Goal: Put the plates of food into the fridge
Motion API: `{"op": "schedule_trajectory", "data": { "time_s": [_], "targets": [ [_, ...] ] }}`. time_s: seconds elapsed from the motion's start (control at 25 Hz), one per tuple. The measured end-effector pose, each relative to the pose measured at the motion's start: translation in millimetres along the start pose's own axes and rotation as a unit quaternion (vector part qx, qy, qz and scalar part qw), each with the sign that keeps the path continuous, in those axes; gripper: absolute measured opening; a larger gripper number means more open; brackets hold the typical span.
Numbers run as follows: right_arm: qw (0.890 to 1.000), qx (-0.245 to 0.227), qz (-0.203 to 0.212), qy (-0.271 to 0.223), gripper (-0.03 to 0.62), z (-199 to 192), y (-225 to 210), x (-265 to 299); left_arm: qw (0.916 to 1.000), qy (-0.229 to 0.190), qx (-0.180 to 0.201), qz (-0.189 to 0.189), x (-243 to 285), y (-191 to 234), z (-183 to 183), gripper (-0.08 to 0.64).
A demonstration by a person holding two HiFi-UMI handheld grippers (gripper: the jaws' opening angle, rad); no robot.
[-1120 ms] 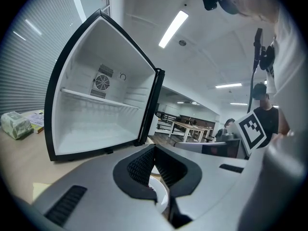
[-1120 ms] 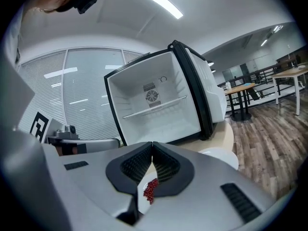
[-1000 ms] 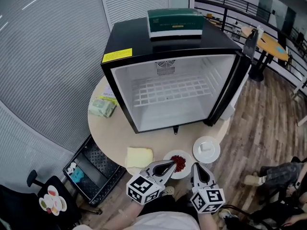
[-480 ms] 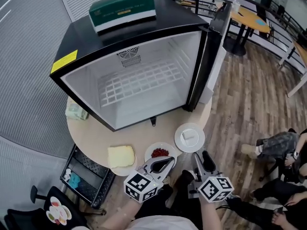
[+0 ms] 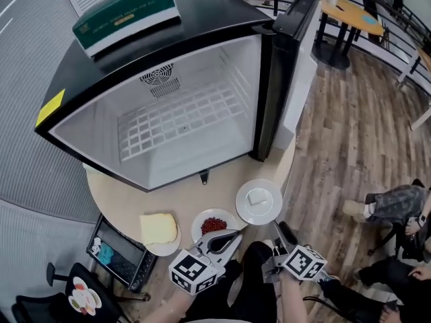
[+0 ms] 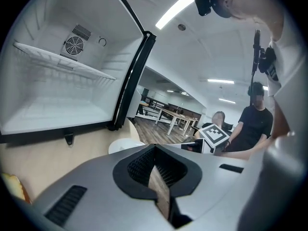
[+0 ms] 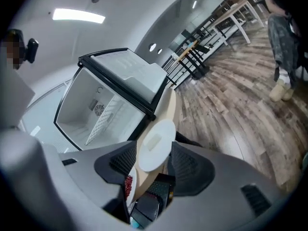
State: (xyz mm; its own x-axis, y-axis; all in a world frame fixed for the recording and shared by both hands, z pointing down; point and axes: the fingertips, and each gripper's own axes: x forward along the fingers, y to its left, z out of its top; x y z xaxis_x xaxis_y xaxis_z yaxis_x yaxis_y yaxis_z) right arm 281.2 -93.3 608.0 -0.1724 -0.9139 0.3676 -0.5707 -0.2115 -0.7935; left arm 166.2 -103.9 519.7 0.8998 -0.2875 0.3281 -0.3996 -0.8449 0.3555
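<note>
The black fridge (image 5: 202, 66) stands open on the round table (image 5: 128, 204), with an empty wire shelf (image 5: 182, 123) inside. Three plates lie in front of it: yellow food (image 5: 158, 229), red food (image 5: 214, 225), and a white plate with a small white piece (image 5: 258, 201). My left gripper (image 5: 232, 235) is shut and empty, at the near rim of the red-food plate. My right gripper (image 5: 283, 231) has just been opening. It stands open, and the white plate (image 7: 163, 129) lies just ahead, framed by its jaws with the pads not touching it.
A green box (image 5: 124, 15) lies on the fridge top. The fridge door (image 5: 296, 52) hangs open to the right. A black crate (image 5: 111, 254) sits under the table at left. People sit on the wooden floor side at right (image 5: 397, 204).
Both grippers have sunk towards the table's near edge. The right one has rolled and its jaws have parted. The view has swung left, so the fridge looks larger.
</note>
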Motion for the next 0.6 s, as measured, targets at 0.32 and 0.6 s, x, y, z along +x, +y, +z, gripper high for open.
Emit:
{"op": "schedule_trajectory", "data": {
  "time_s": [0.32, 0.6],
  "targets": [
    [0.992, 0.124, 0.023, -0.001, 0.212, -6.2, -34.9, 34.3, 0.9991, 0.007, -0.021, 0.035, -3.6, 17.3, -14.6, 0.004],
    [0.969, 0.235, 0.070, -0.039, 0.026, -6.7, -23.1, 50.4, 0.9978, 0.007, -0.034, 0.056, -15.2, 28.4, -24.1, 0.005]
  ]
}}
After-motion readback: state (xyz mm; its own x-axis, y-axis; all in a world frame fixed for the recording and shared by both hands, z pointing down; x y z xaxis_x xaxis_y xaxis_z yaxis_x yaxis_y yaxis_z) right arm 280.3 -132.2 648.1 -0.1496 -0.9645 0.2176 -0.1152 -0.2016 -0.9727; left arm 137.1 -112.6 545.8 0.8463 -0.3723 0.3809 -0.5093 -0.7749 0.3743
